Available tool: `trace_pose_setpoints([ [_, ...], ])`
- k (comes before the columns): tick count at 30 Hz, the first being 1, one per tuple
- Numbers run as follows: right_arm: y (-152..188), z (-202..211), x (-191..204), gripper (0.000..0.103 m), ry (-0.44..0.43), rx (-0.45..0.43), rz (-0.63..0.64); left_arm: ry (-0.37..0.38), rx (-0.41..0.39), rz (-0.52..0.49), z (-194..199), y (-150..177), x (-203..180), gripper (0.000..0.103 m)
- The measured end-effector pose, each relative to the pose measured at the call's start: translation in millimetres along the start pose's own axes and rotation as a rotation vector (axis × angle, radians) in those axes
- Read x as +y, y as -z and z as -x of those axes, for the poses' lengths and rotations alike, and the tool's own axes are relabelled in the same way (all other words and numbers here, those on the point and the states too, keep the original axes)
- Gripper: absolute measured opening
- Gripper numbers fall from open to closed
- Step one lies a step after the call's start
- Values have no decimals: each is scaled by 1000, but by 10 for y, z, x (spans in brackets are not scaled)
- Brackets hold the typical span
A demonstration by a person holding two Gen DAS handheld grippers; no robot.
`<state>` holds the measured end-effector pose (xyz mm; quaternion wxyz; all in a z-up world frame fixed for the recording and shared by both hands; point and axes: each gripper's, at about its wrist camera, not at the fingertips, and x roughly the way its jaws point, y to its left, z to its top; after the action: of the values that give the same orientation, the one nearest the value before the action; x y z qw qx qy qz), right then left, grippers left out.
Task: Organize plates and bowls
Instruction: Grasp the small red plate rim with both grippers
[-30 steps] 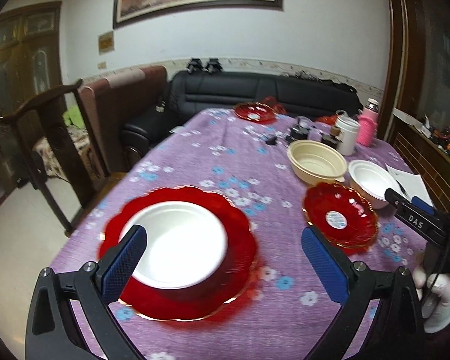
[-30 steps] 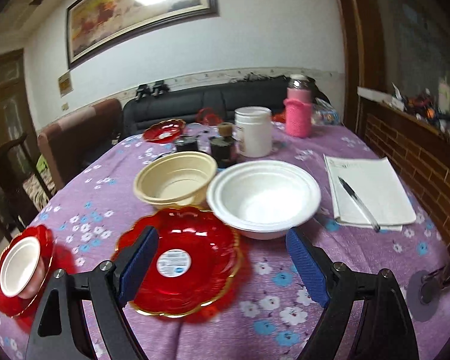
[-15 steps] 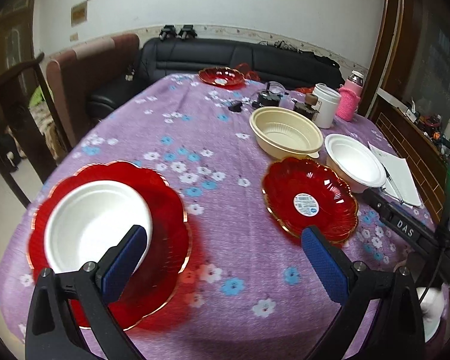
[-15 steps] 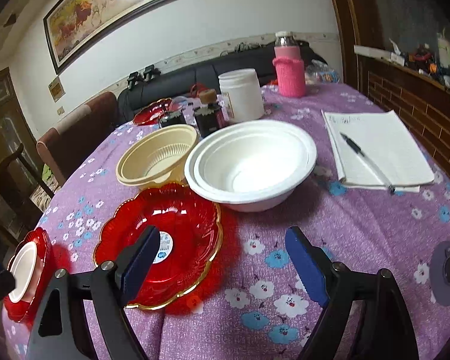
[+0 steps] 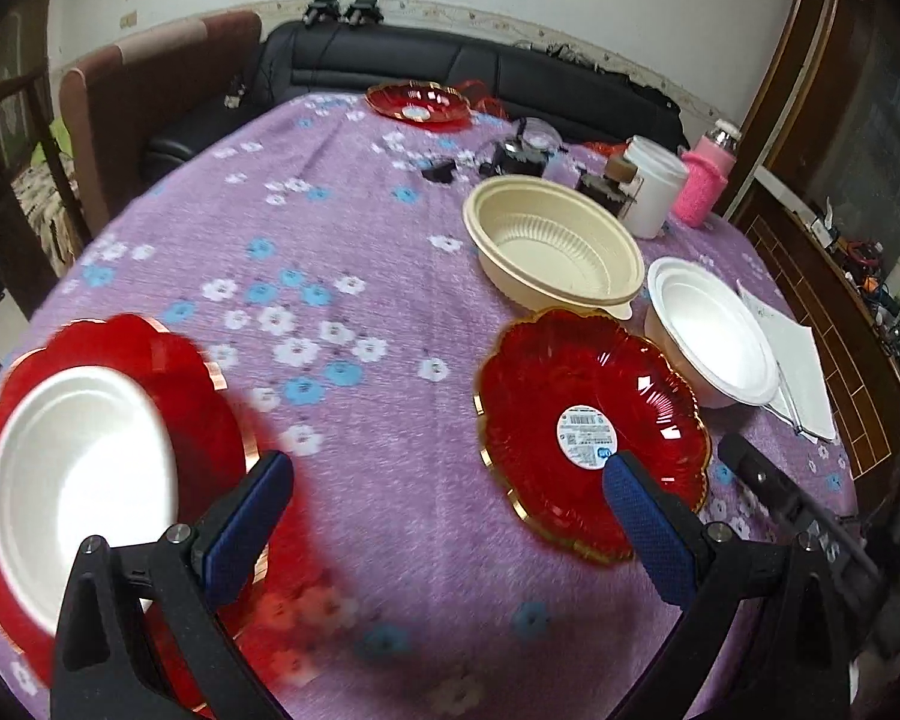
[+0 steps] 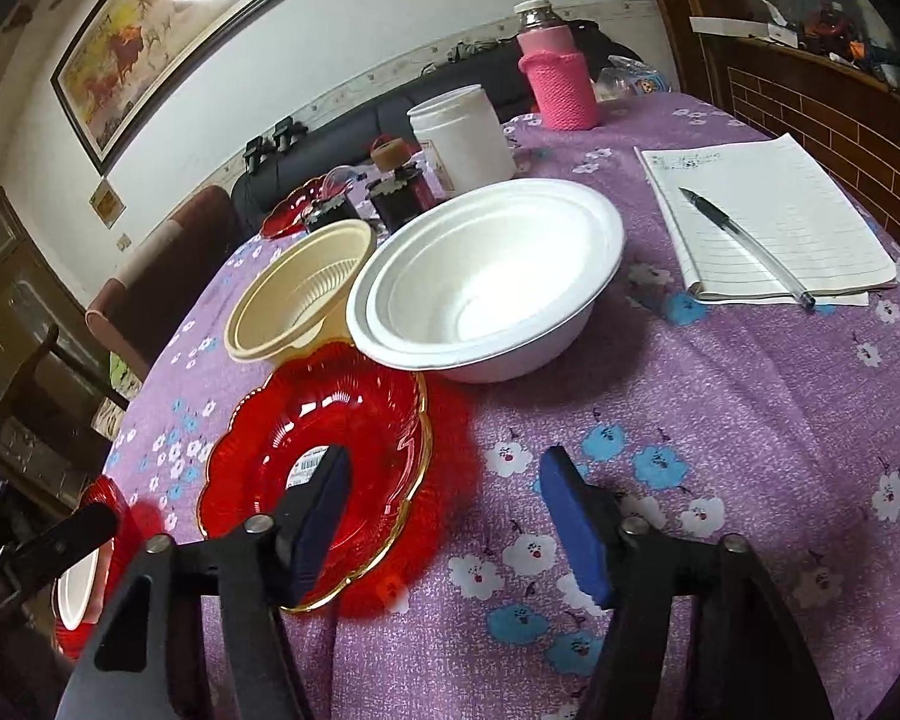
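Your left gripper (image 5: 447,525) and right gripper (image 6: 444,516) hang with fingers apart, holding nothing. Bare purple flowered tabletop (image 5: 342,228) lies between the scalloped, gold-rimmed red plastic plate (image 5: 591,432) and the white foam bowl (image 5: 84,480).

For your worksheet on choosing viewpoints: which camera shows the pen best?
The right wrist view: the pen lies in full sight across the notepad, tip to cap. The left wrist view shows only the notepad's edge; no pen can be made out there.

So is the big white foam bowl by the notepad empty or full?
Empty: the big white foam bowl shows only bare white inside, standing upright on the purple flowered tablecloth.
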<state>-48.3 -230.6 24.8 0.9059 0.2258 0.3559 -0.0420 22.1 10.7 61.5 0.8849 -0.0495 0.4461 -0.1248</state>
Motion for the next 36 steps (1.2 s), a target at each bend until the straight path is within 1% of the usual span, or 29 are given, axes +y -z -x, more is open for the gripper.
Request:
trace_pose_setpoints([
  [4, 15, -31, 53, 64, 8, -3, 27, -43, 6, -1, -244, -99, -123, 103],
  [7, 26, -86, 60, 64, -4, 11, 23, -67, 18, -20, -420, -165, -205, 103],
  [10, 29, -152, 72, 63, -6, 28, 24, -40, 47, -32, -582, -209, -266, 103],
  [13, 44, -213, 100, 61, -17, 45, 30, -37, 65, -35, -739, -237, -289, 103],
  [18, 47, -297, 112, 51, -22, 69, 31, -23, 98, -12, -964, -244, -245, 102],
  [19, 50, -311, 115, 50, -21, 73, 32, -37, 82, -29, -972, -243, -270, 102],
  [20, 54, -322, 119, 49, -17, 75, 34, -37, 82, -45, -991, -245, -304, 101],
  [22, 64, -339, 125, 48, -13, 79, 37, -47, 84, -95, -1016, -237, -393, 92],
  [23, 66, -339, 127, 47, -10, 78, 40, -54, 80, -118, -1013, -232, -433, 78],
  [24, 68, -339, 134, 47, -9, 78, 43, -62, 75, -146, -1007, -221, -482, 61],
  [25, 73, -339, 140, 47, -12, 79, 46, -67, 71, -177, -996, -201, -540, 54],
  [26, 74, -344, 148, 44, -16, 81, 49, -66, 69, -188, -982, -190, -571, 51],
  [27, 81, -357, 158, 36, -18, 89, 54, -57, 74, -188, -977, -178, -591, 49],
  [29, 86, -354, 161, 33, -4, 84, 58, -62, 70, -177, -967, -174, -575, 47],
  [31, 90, -348, 139, 23, 5, 82, 48, -68, 70, -160, -953, -176, -531, 42],
  [32, 87, -347, 126, 17, 4, 83, 45, -70, 73, -148, -945, -182, -505, 40],
  [33, 87, -342, 115, 16, -7, 86, 38, -68, 78, -133, -932, -186, -472, 37],
  [36, 98, -316, 144, 15, -19, 80, 49, -63, 84, -107, -888, -172, -412, 37],
])
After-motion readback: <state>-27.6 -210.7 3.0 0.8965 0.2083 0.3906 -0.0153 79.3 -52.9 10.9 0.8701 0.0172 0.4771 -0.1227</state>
